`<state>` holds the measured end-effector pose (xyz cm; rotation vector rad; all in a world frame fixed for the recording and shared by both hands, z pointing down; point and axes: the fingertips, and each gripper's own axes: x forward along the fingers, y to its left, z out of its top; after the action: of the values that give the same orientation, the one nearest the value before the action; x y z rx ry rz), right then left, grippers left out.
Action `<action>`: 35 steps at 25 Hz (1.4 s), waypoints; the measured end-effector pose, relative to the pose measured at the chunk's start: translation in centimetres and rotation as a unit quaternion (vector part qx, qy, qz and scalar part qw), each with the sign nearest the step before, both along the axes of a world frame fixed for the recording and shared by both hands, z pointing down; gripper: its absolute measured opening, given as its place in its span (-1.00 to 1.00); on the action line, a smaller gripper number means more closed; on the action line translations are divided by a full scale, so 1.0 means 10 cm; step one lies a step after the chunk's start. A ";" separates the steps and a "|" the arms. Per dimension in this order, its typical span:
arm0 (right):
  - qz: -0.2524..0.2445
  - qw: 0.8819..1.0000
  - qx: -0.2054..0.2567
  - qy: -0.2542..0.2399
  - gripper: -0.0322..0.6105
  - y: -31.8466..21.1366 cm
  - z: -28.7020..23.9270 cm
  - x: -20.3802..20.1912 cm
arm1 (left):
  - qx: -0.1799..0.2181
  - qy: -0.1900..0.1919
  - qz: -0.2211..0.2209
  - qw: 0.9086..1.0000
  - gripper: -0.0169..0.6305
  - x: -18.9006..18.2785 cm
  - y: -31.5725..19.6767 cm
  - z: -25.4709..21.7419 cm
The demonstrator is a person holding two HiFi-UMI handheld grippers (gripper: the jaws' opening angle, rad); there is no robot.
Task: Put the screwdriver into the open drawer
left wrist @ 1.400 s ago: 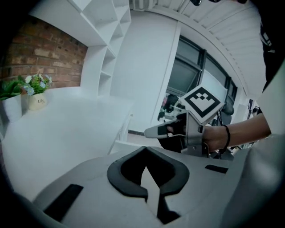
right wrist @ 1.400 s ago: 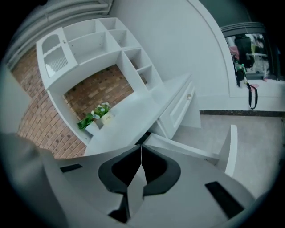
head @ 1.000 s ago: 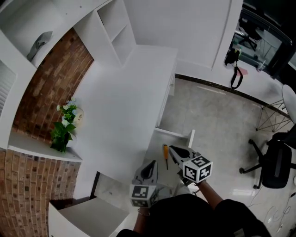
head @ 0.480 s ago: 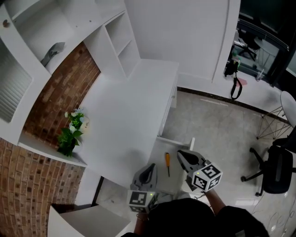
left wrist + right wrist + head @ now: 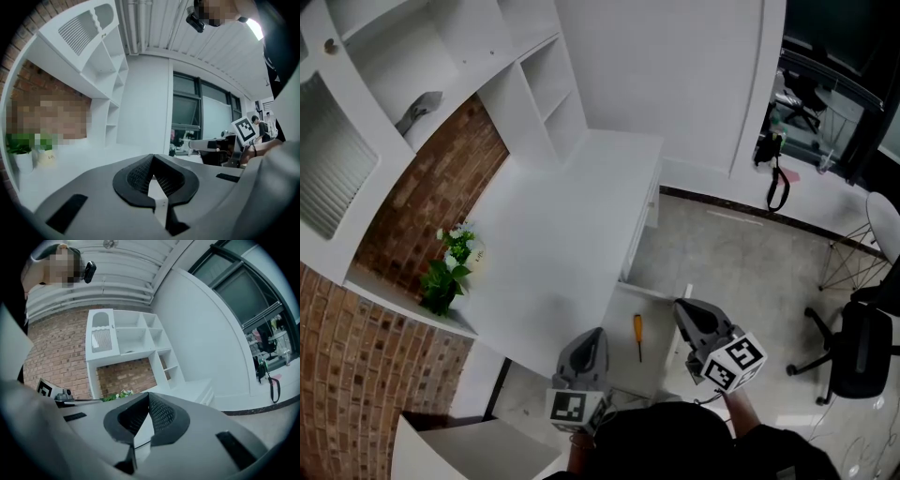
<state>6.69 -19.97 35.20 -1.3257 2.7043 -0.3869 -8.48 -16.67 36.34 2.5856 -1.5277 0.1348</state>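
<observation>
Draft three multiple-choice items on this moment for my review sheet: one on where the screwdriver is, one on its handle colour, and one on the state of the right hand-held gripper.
1. Where does the screwdriver lie?
A. on the desk top
B. in the open drawer
C. on the floor

2. What colour is its handle?
A. blue
B. green
C. orange

3. How is the right hand-held gripper?
A. shut, with nothing between its jaws
B. shut on the screwdriver
C. wide open

Answers:
1 B: the head view shows it lying on the drawer's bottom.
2 C: the handle shows orange against the white drawer.
3 A: the right gripper view shows the jaws together, holding nothing.
</observation>
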 end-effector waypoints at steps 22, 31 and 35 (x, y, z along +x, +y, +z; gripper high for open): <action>0.022 0.999 0.037 0.016 -0.85 0.06 -0.24 0.27 | 0.036 -0.002 -0.033 0.999 -0.92 -0.12 0.03 -0.33; 0.024 0.999 0.036 0.019 -0.85 0.06 -0.21 0.30 | 0.037 -0.008 -0.037 0.999 -0.92 -0.14 0.03 -0.31; 0.027 0.999 0.035 0.017 -0.85 0.06 -0.21 0.32 | 0.034 -0.007 -0.039 0.999 -0.92 -0.14 0.03 -0.31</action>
<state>9.87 -19.40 33.09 -1.3940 2.6769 -0.2635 -9.87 -16.41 33.29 2.5762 -1.6626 0.0947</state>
